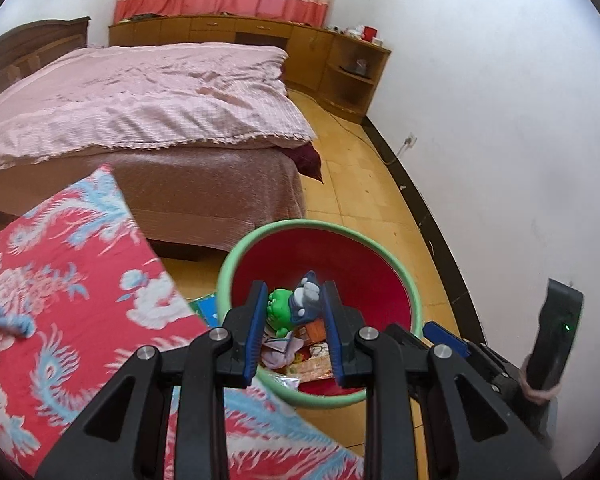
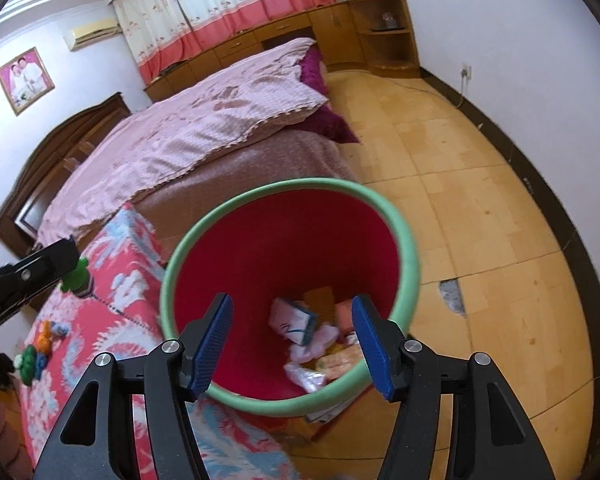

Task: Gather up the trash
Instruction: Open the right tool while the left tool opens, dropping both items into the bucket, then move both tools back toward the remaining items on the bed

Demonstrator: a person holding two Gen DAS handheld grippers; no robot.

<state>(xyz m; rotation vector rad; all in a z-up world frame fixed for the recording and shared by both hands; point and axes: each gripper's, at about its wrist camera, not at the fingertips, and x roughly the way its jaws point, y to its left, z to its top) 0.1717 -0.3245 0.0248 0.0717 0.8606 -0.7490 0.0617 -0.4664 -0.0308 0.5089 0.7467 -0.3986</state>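
Observation:
A red bin with a green rim stands on the floor beside a red phoenix-print cloth. It also shows in the right wrist view, holding paper and wrapper trash. My left gripper is shut on a green and blue toy figure and holds it over the bin's near side. In the right wrist view the left gripper shows at the left with the toy. My right gripper is open and empty above the bin's near rim.
The red cloth covers a surface left of the bin, with small orange, green and blue toys on it. A bed with a pink quilt stands behind. Yellow tiled floor runs right to the white wall. Something colourful lies under the bin.

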